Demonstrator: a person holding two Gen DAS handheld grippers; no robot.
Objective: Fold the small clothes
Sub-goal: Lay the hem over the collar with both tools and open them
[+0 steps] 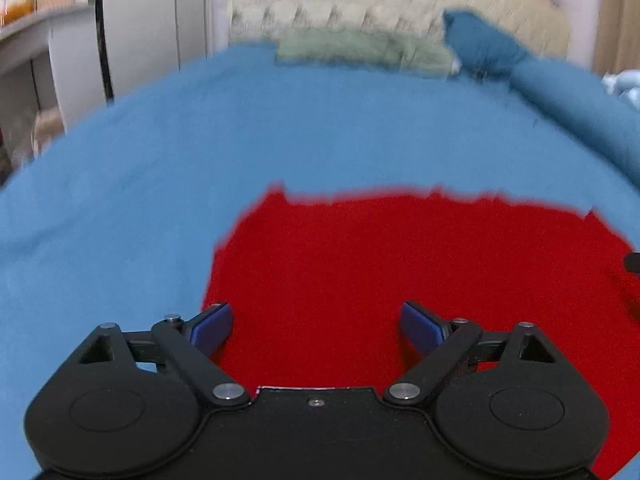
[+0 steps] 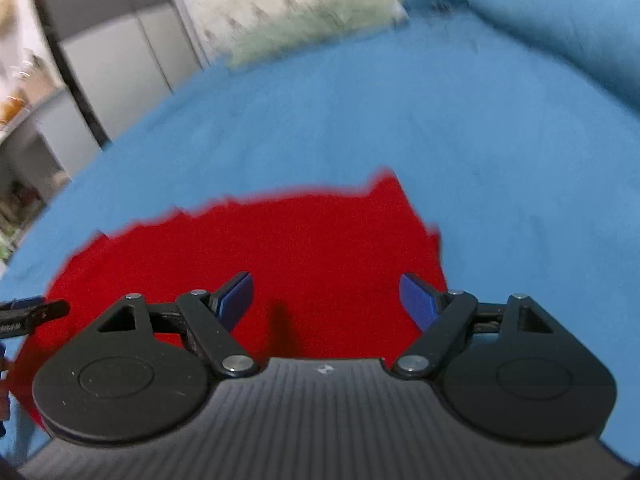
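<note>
We see a red cloth (image 1: 400,272) lying flat on a blue bed cover (image 1: 160,152), a plain saturated red with no pattern we can make out; its far edge is ragged in outline, partly from blur. From the left wrist view, the cloth spreads out ahead of and beneath the left gripper (image 1: 316,324), reaching past its right finger, while its left border runs just beside the left fingertip. The left gripper is held low over the near part of the cloth, pointing across the bed, its blue-padded fingers (image 1: 214,322) spread wide with nothing between them. Whether the pads touch the fabric we cannot tell. Beyond it, at the far side of the cover, lie a pale green folded cloth (image 1: 360,48) and a darker blue pillow (image 1: 480,44), both blurred. Moving to the right wrist view, the same red cloth (image 2: 300,248) sits ahead of and under the right gripper (image 2: 326,300), extending well to its left, its right border ending near the right fingertip. The right gripper hovers low, tilted slightly, its fingers likewise wide apart and gripping nothing. At the left edge of this view part of the other tool (image 2: 32,314) shows over the cloth.
</note>
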